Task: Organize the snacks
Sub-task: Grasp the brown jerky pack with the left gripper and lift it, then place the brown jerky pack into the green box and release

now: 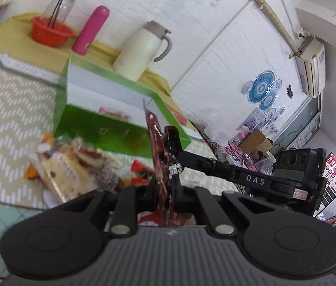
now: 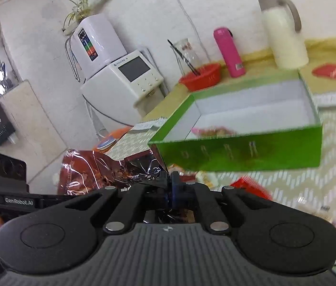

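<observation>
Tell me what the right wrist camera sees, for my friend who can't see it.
The right gripper has its jaws shut on a shiny brown snack bag, with the left gripper at the bag's other side. Behind stands an open green box on a zigzag cloth, with a pink bottle and cream jug beyond.

A cream steel jug (image 2: pixel 284 38), a pink cylindrical flask (image 2: pixel 229 53) and a red plastic bowl (image 2: pixel 201 76) are lined along the counter's (image 2: pixel 334 178) far edge.

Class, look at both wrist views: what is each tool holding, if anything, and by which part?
Both tools grip the same dark red foil snack bag. The left tool pinches one edge of it; the right tool pinches the opposite, crinkled end.
</observation>
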